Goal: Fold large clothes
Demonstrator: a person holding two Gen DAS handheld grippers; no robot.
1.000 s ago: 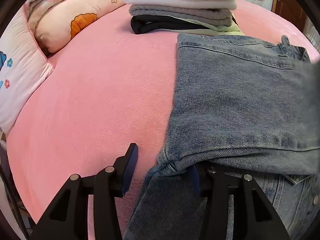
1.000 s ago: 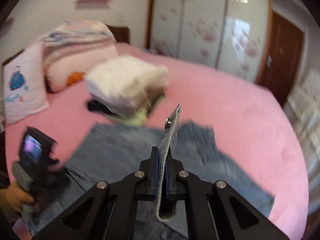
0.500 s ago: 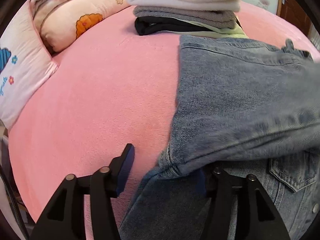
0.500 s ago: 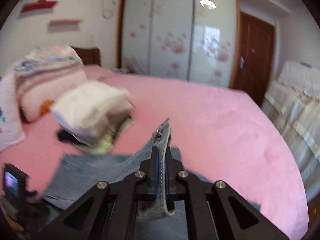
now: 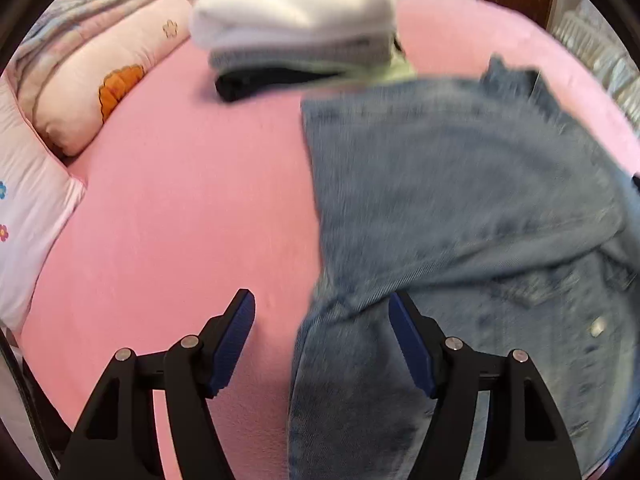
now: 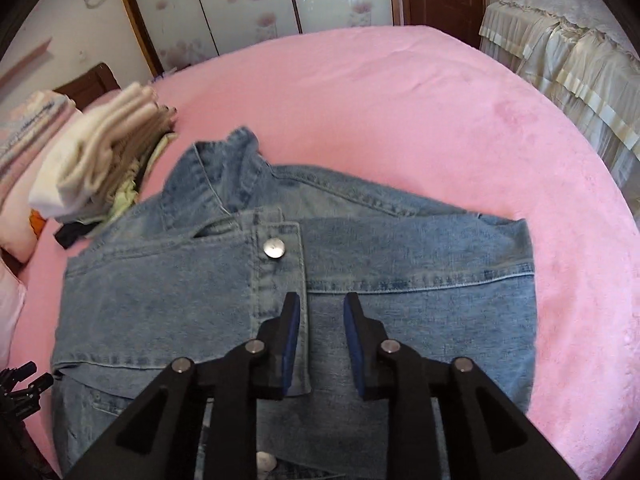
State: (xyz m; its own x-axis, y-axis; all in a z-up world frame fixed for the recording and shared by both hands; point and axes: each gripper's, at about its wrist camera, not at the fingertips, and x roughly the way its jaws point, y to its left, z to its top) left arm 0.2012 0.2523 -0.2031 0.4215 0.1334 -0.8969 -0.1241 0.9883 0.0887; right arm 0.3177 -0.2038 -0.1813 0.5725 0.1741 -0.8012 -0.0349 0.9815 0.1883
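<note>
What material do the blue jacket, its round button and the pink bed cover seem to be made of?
Blue jacket: looks like washed denim, matte, with faded patches and pale stitched seams.
Round button: probably metal, silvery and shiny, catching the light.
Pink bed cover: seems a soft fleece or plush, matte, with a fuzzy nap and darker brushed marks; the exact fibre cannot be told.
</note>
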